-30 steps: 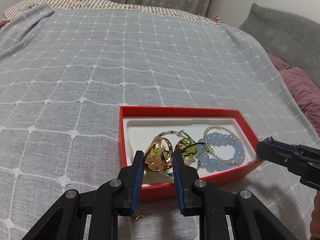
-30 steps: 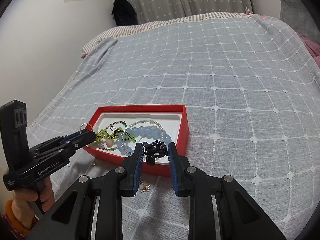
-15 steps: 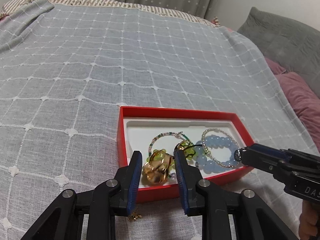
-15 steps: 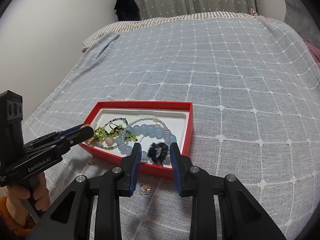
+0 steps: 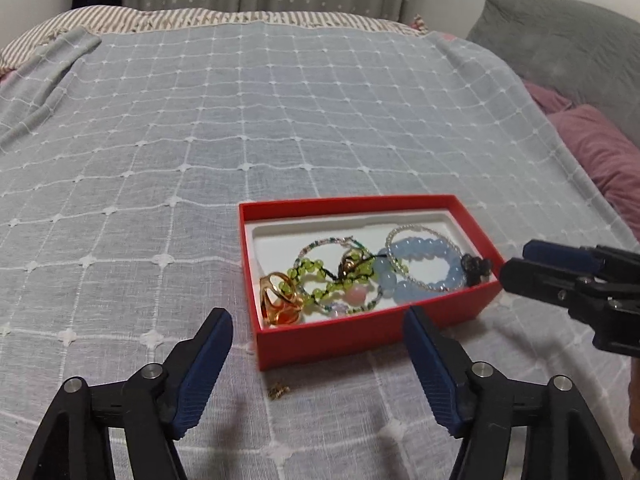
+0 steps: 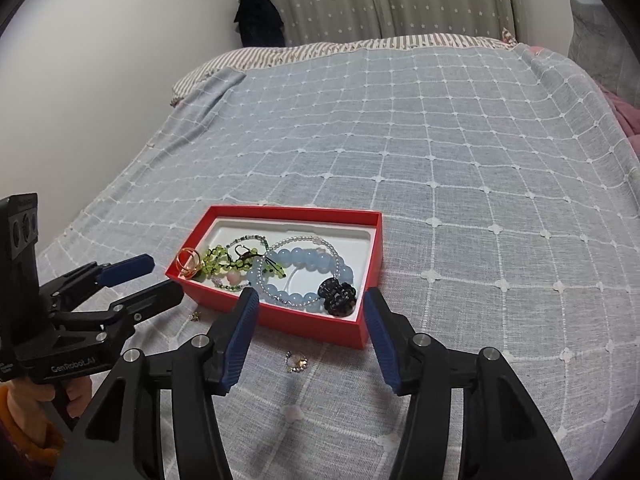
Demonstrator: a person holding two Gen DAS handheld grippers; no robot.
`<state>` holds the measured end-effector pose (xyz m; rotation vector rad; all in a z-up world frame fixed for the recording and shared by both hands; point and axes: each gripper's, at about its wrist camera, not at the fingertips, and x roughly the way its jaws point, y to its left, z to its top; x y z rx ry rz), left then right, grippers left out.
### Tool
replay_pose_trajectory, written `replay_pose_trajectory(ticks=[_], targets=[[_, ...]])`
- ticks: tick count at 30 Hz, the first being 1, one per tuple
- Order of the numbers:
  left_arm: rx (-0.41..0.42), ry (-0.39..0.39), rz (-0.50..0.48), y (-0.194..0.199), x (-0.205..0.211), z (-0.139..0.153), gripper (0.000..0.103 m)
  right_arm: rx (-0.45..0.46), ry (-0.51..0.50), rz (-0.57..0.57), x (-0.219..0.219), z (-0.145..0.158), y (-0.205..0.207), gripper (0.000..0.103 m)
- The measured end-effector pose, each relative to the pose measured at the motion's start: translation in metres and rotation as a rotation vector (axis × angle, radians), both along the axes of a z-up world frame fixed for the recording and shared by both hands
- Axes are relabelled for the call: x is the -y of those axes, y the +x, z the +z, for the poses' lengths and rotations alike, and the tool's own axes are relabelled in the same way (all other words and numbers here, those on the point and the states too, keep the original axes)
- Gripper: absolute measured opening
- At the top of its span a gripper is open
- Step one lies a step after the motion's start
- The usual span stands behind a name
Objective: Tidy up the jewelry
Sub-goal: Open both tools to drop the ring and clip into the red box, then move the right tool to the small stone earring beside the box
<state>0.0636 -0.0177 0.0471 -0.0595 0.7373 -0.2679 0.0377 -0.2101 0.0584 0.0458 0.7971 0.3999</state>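
A red box (image 5: 360,336) (image 6: 304,324) with a white insert lies on the bed. Inside are a blue bead bracelet (image 5: 416,252) (image 6: 300,260), a green bead bracelet (image 5: 320,276), a gold ring (image 5: 280,300) (image 6: 188,262) in one near corner and a black hair clip (image 5: 476,268) (image 6: 337,296) in the other. My left gripper (image 5: 316,314) (image 6: 160,276) hovers just short of the box, jaws opening, nothing pressed between them. My right gripper (image 6: 311,294) (image 5: 516,262) is also opening over the box's near edge, apart from the clip.
A small gold earring (image 5: 279,391) (image 6: 196,316) lies on the grey checked bedspread (image 5: 280,120) in front of the box, and another small trinket (image 6: 296,362) lies near it. Grey and pink pillows (image 5: 592,140) sit at the right. A hand holds the left gripper's handle.
The left gripper let go of the gold ring and the right let go of the black clip; both pieces now rest in the box. Both jaws spread wide, and the left drew back.
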Motion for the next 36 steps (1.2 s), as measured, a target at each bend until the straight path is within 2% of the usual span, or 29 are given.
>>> replay_pose_trajectory(ticks=[3, 9, 13, 20, 22, 27, 32, 36], targets=[[-0.008, 0.009, -0.008, -0.006, -0.001, -0.001, 0.085, 0.001, -0.02, -0.003, 0.001, 0.001, -0.007, 0.062], [-0.128, 0.009, -0.011, -0.012, -0.004, -0.014, 0.088, -0.044, -0.049, -0.018, 0.006, -0.006, -0.015, 0.063], [-0.172, -0.011, 0.004, -0.017, -0.01, -0.021, 0.092, -0.076, -0.062, -0.025, 0.01, -0.014, -0.02, 0.063], [-0.196, 0.088, 0.042, -0.021, -0.014, -0.037, 0.095, -0.127, -0.098, -0.028, 0.007, -0.034, -0.028, 0.063], [-0.204, 0.097, 0.056, -0.021, -0.019, -0.039, 0.095, -0.138, -0.11, -0.024, 0.002, -0.04, -0.03, 0.063], [-0.221, 0.073, 0.093, -0.024, -0.035, -0.036, 0.095, -0.138, -0.126, 0.014, -0.012, -0.045, -0.033, 0.063], [-0.22, 0.038, 0.091, -0.02, -0.039, -0.03, 0.095, -0.098, -0.169, 0.079, -0.028, -0.044, -0.035, 0.063], [-0.239, 0.003, 0.079, -0.014, -0.034, -0.032, 0.095, -0.113, -0.156, 0.121, -0.035, -0.054, -0.029, 0.063]])
